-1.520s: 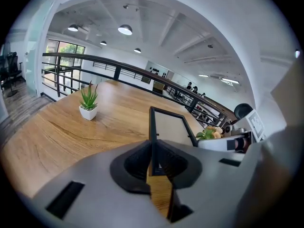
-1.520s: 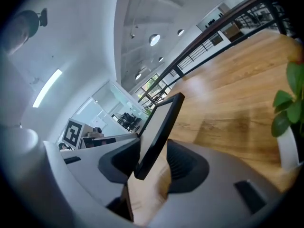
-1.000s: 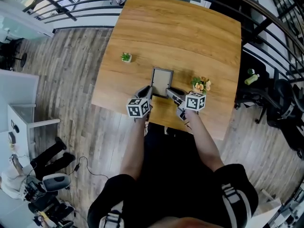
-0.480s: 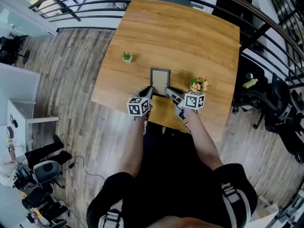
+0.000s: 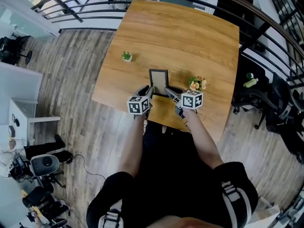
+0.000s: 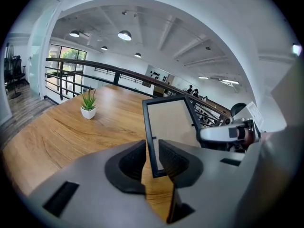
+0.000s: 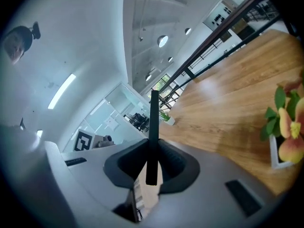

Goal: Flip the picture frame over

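Observation:
The black-edged picture frame (image 5: 158,82) stands upright on the wooden table (image 5: 190,37), near its front edge, held between my two grippers. In the left gripper view the picture frame (image 6: 171,125) shows its pale panel. Its left edge sits between the jaws of my left gripper (image 6: 152,151), which are opening while the pads still touch it. My right gripper (image 7: 152,158) is shut on the other edge of the picture frame (image 7: 153,113), seen edge-on as a thin black bar. The head view shows the left gripper (image 5: 148,93) and the right gripper (image 5: 167,91) at the frame's lower corners.
A small green plant in a white pot (image 5: 126,56) stands to the left of the frame. A pot of orange flowers (image 5: 197,83) sits close beside my right gripper. Black railings (image 5: 266,18) run behind and to the right of the table.
The frame stands a little more upright than a second ago, and my right gripper has rolled slightly. Both hands stay at the frame's lower corners.

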The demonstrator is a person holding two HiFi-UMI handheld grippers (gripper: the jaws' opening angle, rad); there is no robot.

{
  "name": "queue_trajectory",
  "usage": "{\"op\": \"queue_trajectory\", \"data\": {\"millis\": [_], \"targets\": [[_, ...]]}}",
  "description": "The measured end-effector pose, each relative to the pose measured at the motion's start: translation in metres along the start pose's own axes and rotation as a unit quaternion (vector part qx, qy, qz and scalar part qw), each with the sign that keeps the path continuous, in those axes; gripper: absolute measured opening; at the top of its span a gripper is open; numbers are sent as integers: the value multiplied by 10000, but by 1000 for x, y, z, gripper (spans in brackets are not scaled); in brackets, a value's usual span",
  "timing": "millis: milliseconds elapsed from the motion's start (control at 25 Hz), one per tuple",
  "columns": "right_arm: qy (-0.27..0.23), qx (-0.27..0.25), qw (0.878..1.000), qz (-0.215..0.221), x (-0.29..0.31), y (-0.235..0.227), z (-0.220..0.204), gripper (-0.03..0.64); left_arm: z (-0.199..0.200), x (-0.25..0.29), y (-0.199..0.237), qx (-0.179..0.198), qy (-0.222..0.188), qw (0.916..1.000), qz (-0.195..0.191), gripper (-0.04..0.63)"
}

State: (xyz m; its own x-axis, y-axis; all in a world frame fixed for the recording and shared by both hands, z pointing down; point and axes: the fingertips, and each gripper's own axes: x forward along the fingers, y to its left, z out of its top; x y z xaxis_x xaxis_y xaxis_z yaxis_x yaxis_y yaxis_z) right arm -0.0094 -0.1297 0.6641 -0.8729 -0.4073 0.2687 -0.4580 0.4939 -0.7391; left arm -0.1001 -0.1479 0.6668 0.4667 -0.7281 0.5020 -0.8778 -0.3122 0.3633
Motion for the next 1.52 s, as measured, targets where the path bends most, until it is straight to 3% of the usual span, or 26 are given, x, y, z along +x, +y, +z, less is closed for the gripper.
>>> {"op": "queue_trajectory", "data": {"millis": [200,520,1080,1200,1400,1520], "targets": [[191,-841,9953,-429,1,-6,1,72,14,2,-18,-68,-153,9996,-237,87],[566,-2044,9738,-819,12,-1,-3,72,45,3,-42,53,-423,9980,-461,158],[268,-3022,9457,-1164,14,13,12,74,72,6,-62,-883,-666,9888,-999,176],[165,-3369,9337,-1203,13,20,18,74,75,6,-57,-1330,-711,9840,-944,176],[219,-3886,9101,-1419,13,28,23,74,79,8,-51,-1526,-696,9826,-794,176],[266,-4314,8857,-1695,12,28,24,75,79,9,-49,-1696,-667,9806,-728,176]]}}
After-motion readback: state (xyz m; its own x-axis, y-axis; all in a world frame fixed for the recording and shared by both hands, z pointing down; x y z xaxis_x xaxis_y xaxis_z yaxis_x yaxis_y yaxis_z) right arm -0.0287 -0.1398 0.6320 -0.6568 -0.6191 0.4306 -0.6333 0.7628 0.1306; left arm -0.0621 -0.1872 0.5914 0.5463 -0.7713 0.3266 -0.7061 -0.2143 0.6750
